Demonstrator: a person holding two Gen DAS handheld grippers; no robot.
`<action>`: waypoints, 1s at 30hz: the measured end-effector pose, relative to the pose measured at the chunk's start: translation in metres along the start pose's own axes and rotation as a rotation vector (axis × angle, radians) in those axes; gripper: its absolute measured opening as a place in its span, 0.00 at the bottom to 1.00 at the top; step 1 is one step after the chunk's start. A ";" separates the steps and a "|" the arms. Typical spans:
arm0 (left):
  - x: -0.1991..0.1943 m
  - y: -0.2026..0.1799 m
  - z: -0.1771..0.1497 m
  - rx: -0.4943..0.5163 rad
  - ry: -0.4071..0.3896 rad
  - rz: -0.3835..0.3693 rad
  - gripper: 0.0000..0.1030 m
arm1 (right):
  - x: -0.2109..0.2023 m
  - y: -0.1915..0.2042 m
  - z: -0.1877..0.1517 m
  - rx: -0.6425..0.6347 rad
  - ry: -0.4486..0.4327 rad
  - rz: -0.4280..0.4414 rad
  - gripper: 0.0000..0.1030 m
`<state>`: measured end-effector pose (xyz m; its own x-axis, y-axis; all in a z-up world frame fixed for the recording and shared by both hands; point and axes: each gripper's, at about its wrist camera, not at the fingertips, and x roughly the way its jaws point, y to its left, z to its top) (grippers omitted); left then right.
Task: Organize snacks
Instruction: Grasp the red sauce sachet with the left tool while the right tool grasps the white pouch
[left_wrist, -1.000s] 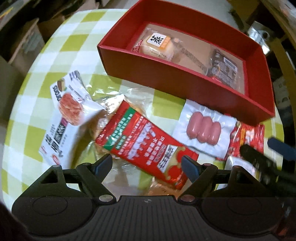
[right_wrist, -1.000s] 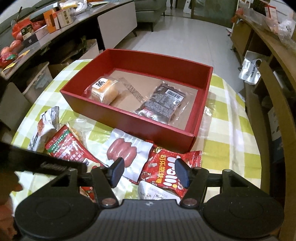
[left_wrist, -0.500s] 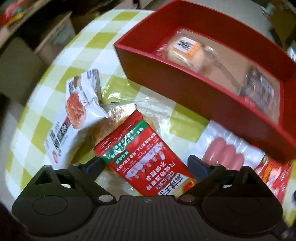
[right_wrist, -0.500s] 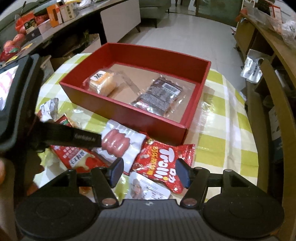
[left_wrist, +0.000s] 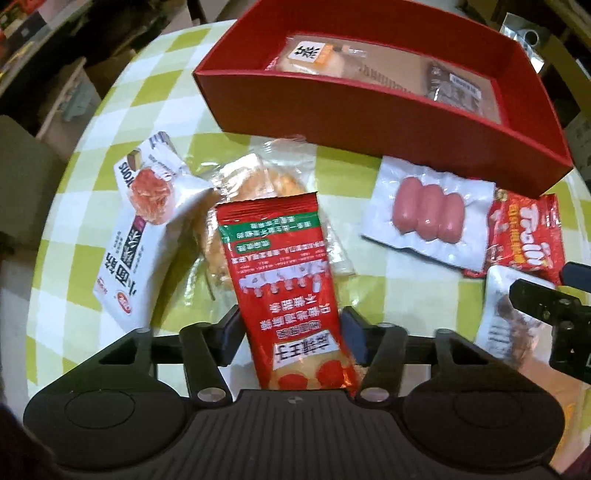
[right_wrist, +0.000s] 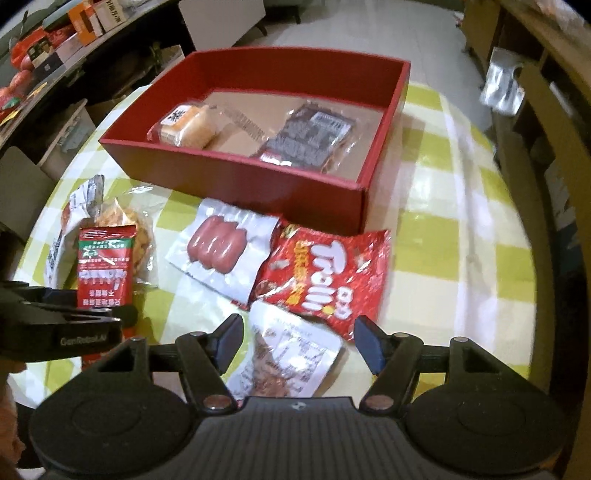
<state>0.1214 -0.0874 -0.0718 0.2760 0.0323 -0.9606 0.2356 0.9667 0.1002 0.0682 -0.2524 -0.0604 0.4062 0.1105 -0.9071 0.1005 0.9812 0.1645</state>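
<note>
My left gripper (left_wrist: 290, 330) is shut on a red snack pouch (left_wrist: 286, 280) with green band and holds it off the table; the pouch also shows in the right wrist view (right_wrist: 103, 269). A red box (left_wrist: 369, 107) at the back holds a yellow cake pack (right_wrist: 188, 123) and a dark snack pack (right_wrist: 308, 138). On the checked table lie a sausage pack (left_wrist: 428, 214), a red Trolli bag (right_wrist: 325, 273), a clear cracker bag (left_wrist: 258, 184), a white pack (left_wrist: 140, 236) and a small white pack (right_wrist: 291, 365). My right gripper (right_wrist: 297, 339) is open over that small pack.
The round table with a green-checked cloth (right_wrist: 461, 229) drops off at the left and right. A wooden chair or shelf frame (right_wrist: 554, 147) stands to the right. Boxes and a counter (right_wrist: 55, 44) stand at the back left.
My left gripper has closed on the red pouch and lifted it upright. My right gripper has moved forward and lower over the small white pack.
</note>
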 end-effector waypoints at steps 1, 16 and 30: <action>0.003 0.001 0.000 0.001 0.003 0.001 0.68 | 0.002 0.001 0.000 0.005 0.002 -0.003 0.76; 0.020 0.004 -0.003 0.017 0.001 0.090 1.00 | 0.036 0.036 -0.018 -0.061 0.054 -0.185 1.00; 0.016 0.006 -0.013 0.104 0.008 -0.002 0.94 | 0.016 0.050 -0.046 -0.056 -0.014 -0.185 0.82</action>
<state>0.1156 -0.0780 -0.0901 0.2684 0.0326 -0.9627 0.3315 0.9353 0.1241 0.0379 -0.1942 -0.0845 0.3980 -0.0747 -0.9143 0.1245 0.9919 -0.0268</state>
